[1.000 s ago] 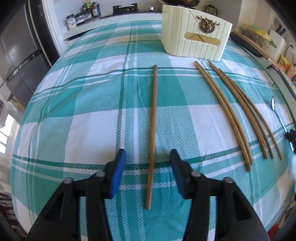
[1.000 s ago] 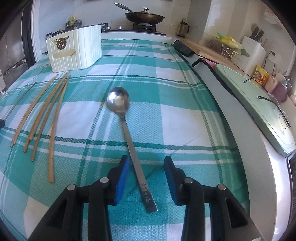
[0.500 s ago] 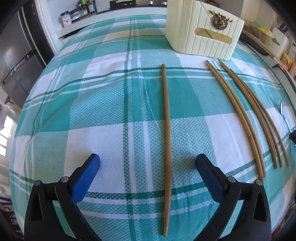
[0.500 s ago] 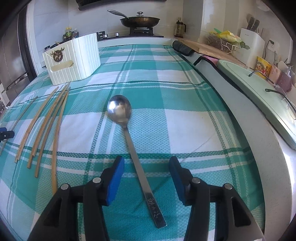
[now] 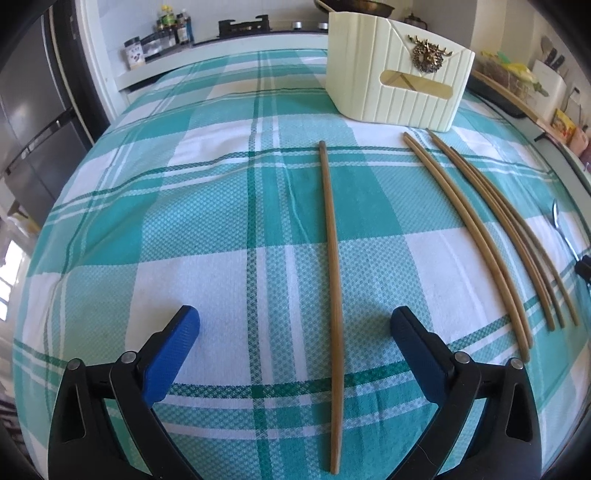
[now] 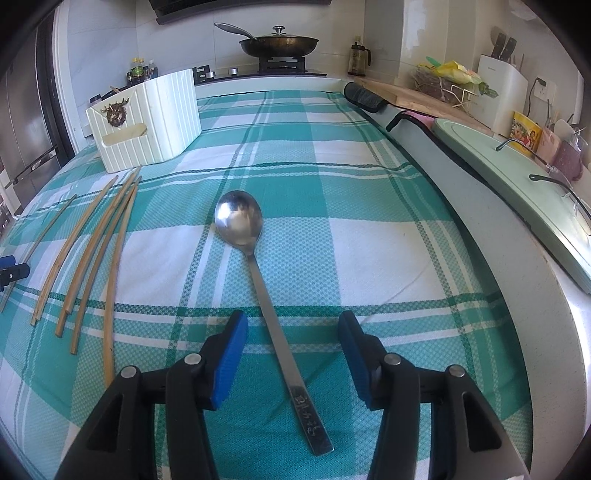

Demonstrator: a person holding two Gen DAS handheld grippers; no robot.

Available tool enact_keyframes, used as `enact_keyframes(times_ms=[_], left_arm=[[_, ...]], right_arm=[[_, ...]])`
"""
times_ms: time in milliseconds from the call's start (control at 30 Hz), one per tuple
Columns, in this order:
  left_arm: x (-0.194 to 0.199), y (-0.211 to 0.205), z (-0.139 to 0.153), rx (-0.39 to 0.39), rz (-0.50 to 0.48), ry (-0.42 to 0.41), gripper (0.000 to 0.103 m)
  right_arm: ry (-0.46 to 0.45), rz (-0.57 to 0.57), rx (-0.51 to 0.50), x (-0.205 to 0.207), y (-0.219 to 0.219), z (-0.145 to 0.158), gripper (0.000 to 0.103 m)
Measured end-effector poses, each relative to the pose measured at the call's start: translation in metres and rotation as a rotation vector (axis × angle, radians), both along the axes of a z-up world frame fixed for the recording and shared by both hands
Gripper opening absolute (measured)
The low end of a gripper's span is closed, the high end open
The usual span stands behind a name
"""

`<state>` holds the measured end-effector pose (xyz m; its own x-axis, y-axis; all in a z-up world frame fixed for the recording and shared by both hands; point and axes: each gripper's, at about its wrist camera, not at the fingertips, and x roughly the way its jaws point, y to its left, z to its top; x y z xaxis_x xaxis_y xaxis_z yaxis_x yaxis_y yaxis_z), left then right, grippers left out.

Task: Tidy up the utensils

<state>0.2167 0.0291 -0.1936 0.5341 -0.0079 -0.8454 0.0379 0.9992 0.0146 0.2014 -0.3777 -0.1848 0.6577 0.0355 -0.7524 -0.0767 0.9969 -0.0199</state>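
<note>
A single brown chopstick [image 5: 332, 280] lies lengthwise on the teal checked cloth, and my left gripper [image 5: 294, 315] stands wide open astride its near half without touching it. Several more chopsticks [image 5: 480, 229] lie in a loose fan to the right, also seen as a chopstick fan [image 6: 92, 251] in the right wrist view. A steel spoon [image 6: 258, 273] lies bowl away from me. My right gripper [image 6: 292, 318] is open, its blue pads on either side of the spoon's handle and clear of it. The cream utensil holder [image 5: 388, 92] stands at the far side of the cloth.
The cloth ends at a pale counter edge [image 6: 480, 206] on the right, with a green board [image 6: 517, 166] beyond. A stove with a lidded pan [image 6: 279, 42] stands at the back. A dark fridge [image 5: 29, 129] is on the left. Spice jars [image 5: 162, 33] line the rear ledge.
The left jaws have spread from narrow to fully wide around the single chopstick. The right jaws have widened a little around the spoon handle. Chopstick and spoon still lie on the cloth.
</note>
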Motion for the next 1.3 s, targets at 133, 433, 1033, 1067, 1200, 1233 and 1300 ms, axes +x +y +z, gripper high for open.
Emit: enact_keyframes(times_ms=[133, 433, 1033, 1067, 1200, 1233, 1300], left_arm=[[0.003, 0.0, 0.0, -0.003, 0.0, 0.013, 0.103], [0.01, 0.004, 0.012, -0.032, -0.061, 0.079, 0.102], [0.103, -0.019, 0.004, 0.008, -0.193, 0.148, 0.087], [0.104, -0.02, 0.004, 0.006, -0.194, 0.149, 0.087], [0.11, -0.02, 0.005, -0.001, -0.177, 0.142, 0.072], [0.11, -0.021, 0.007, 0.0, -0.172, 0.133, 0.067], [0.11, -0.022, 0.009, -0.006, -0.172, 0.111, 0.035]], right_arm=[[0.0, 0.0, 0.0, 0.0, 0.0, 0.0, 0.052], [0.042, 0.021, -0.02, 0.002, 0.001, 0.004, 0.053], [0.114, 0.248, -0.004, 0.063, 0.028, 0.009, 0.053], [0.117, 0.251, -0.019, 0.067, 0.031, 0.007, 0.053], [0.082, 0.262, -0.041, 0.085, 0.041, 0.006, 0.053], [0.074, 0.264, -0.038, 0.089, 0.042, 0.006, 0.053], [0.057, 0.26, -0.033, 0.093, 0.042, 0.005, 0.051]])
